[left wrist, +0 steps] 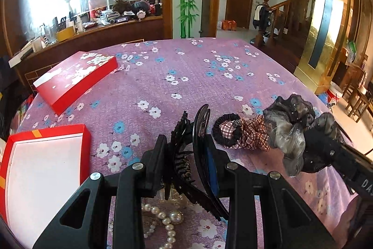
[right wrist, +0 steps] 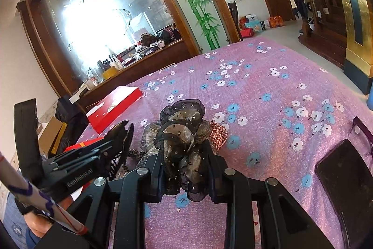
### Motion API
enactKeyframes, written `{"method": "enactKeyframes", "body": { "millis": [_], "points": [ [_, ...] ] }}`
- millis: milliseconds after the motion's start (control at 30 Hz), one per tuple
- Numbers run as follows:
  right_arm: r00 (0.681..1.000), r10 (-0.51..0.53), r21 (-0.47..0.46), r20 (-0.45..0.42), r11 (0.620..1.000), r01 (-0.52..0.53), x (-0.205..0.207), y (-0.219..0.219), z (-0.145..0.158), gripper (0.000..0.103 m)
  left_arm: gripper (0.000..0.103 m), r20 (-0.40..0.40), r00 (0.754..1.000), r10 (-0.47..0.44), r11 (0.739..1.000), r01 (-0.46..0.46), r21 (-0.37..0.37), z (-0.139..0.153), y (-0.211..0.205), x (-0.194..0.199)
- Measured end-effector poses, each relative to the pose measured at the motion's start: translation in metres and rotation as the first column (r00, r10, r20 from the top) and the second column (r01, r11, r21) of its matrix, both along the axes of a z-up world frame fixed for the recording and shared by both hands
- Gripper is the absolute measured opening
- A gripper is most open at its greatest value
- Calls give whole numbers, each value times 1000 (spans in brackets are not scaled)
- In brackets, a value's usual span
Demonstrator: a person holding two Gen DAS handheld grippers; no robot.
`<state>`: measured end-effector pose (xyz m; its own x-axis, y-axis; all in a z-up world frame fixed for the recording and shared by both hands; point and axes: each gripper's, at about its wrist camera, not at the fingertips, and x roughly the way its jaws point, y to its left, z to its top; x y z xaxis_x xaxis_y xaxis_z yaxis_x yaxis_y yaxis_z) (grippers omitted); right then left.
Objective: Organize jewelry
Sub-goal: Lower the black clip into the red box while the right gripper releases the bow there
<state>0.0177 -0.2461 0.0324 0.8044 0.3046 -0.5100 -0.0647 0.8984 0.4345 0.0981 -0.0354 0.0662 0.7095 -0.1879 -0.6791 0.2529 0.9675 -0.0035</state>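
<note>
My left gripper [left wrist: 186, 146] is shut on a black claw hair clip [left wrist: 193, 132] and holds it above the purple flowered cloth [left wrist: 163, 76]. My right gripper [right wrist: 185, 155] is shut on a grey-black gauze scrunchie [right wrist: 181, 132]; it also shows at the right of the left wrist view [left wrist: 291, 127]. A red plaid scrunchie with a black band [left wrist: 242, 132] lies between them. A pearl necklace [left wrist: 163, 221] lies under the left gripper. An open red box with a white inside [left wrist: 44, 169] sits at the left. Its flowered red lid [left wrist: 77, 76] lies farther back.
A dark flat case [right wrist: 342, 181] and purple glasses [right wrist: 363, 132] lie at the right on the cloth. A wooden counter with clutter [left wrist: 93, 27] stands behind the table. Stairs and a doorway are at the far right.
</note>
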Motion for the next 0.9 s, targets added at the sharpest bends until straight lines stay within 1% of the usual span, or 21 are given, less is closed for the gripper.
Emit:
{"method": "enactKeyframes", "body": {
  "millis": [167,233,300,400,500,567,633,667,733,800,900],
  "points": [
    [1000,19,15,6,1000,-19,1,1,0,30,30,5,1000,-3,999,3,-51,23,14,-8],
    [999,32,9,11,999,-32,1,4,0,30,31,21,1000,6,998,-5,-55,35,26,-13],
    [999,42,-12,23,999,-42,1,9,1,30,31,35,999,28,998,-26,-54,45,47,-17],
    [999,45,-19,21,999,-45,2,15,2,30,31,39,995,89,995,-86,-52,52,89,-16],
    [997,71,6,-7,997,-71,2,31,7,30,31,26,986,168,985,-166,-37,51,136,-10],
    [994,105,10,-38,994,-105,4,50,15,30,31,6,973,232,972,-232,-44,48,173,-5],
    [987,152,11,-48,988,-151,5,73,26,30,31,-2,959,283,958,-283,-38,45,205,-1],
    [983,174,0,-51,985,-174,7,87,31,30,31,-6,946,326,945,-326,-16,43,225,1],
    [974,218,-26,-57,975,-220,11,117,43,30,31,-13,932,362,932,-362,6,42,249,2],
    [961,267,-35,-76,962,-271,20,149,49,30,31,-43,912,409,912,-410,-24,38,282,2],
    [936,337,-53,-106,938,-343,34,201,50,30,31,-109,886,451,885,-459,-74,25,316,9]
  ]
}}
